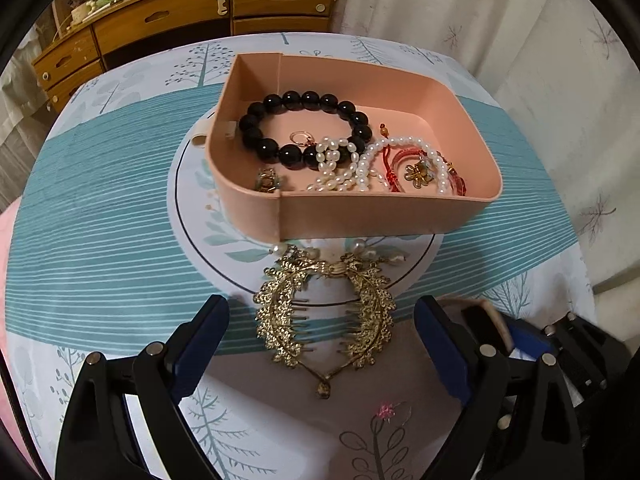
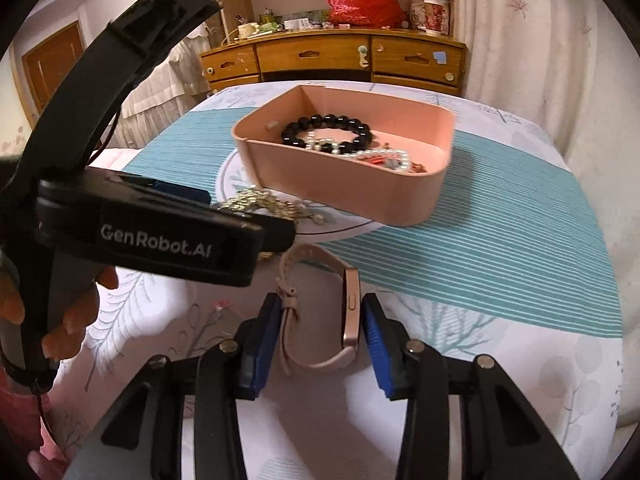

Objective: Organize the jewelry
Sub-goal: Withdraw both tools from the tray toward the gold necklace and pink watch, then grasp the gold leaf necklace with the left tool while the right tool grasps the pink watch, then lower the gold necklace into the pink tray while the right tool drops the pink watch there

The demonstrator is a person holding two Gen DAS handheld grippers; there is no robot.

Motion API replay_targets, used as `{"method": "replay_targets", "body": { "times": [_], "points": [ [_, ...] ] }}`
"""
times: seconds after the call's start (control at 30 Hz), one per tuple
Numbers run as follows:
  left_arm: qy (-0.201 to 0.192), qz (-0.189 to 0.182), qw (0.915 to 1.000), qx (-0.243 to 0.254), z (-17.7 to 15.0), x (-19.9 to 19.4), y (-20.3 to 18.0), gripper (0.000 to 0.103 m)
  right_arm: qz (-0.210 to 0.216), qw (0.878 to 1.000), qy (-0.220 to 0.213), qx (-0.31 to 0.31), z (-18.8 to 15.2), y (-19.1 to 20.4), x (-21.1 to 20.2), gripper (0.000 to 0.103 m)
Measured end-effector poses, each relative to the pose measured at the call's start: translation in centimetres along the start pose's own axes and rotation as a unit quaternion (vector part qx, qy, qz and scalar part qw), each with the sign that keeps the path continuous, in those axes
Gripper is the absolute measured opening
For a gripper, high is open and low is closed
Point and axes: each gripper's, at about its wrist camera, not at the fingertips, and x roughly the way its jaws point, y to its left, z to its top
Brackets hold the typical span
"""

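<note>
A pink tray (image 1: 360,216) (image 2: 344,196) sits on the table and holds a black bead bracelet (image 1: 304,100), pearl strands (image 1: 344,172), a red cord bracelet and small gold pieces. A gold leaf-shaped hair comb (image 1: 324,312) lies on the cloth in front of the tray, between the wide-open fingers of my left gripper (image 1: 322,316). A pink-strapped watch (image 2: 320,312) lies between the fingers of my right gripper (image 2: 320,312), which straddle it; the left pad touches the strap and a small gap shows at the right pad.
The table (image 1: 100,184) has a teal and white patterned cloth with a round white mat under the tray. A wooden dresser (image 2: 332,60) stands behind, curtains to the right. The left gripper's body (image 2: 152,236) crosses the right wrist view at left.
</note>
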Motion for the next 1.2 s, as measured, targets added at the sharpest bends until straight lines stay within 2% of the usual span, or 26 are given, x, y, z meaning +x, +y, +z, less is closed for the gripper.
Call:
{"method": "replay_targets", "body": {
  "times": [0.13,0.43,0.5,0.53,0.67,0.87,1.2],
  "points": [
    [-0.001,0.025,0.9996,0.012,-0.1,0.4,-0.6,0.093,-0.029,1.000,0.003,0.004,-0.1,-1.2,-0.3,0.041],
    [-0.009,0.057,0.9981,0.020,-0.5,0.7,-1.0,0.091,-0.046,0.998,0.003,0.037,-0.3,-3.9,-1.3,0.041],
    [-0.013,0.057,0.9981,0.018,-0.6,0.5,-1.0,0.085,-0.043,0.998,0.002,0.043,-0.2,-4.2,-1.5,0.041],
    [-0.016,0.057,0.9981,0.019,-0.6,0.3,-1.0,0.075,-0.041,0.998,0.001,0.046,-0.2,-4.2,-1.5,0.041],
    [-0.014,0.058,0.9981,0.016,-0.9,0.0,-0.8,0.075,-0.035,0.998,0.003,0.052,0.0,-4.2,-1.5,0.041],
    [-0.003,0.047,0.9989,0.007,-1.1,-0.7,-0.2,0.074,-0.002,0.998,0.000,0.064,0.7,-4.0,-2.2,0.041],
    [-0.045,0.052,0.9976,0.011,-1.2,-5.9,0.3,0.075,0.025,0.998,-0.045,0.033,4.8,-3.0,-4.2,0.041]
  ]
}}
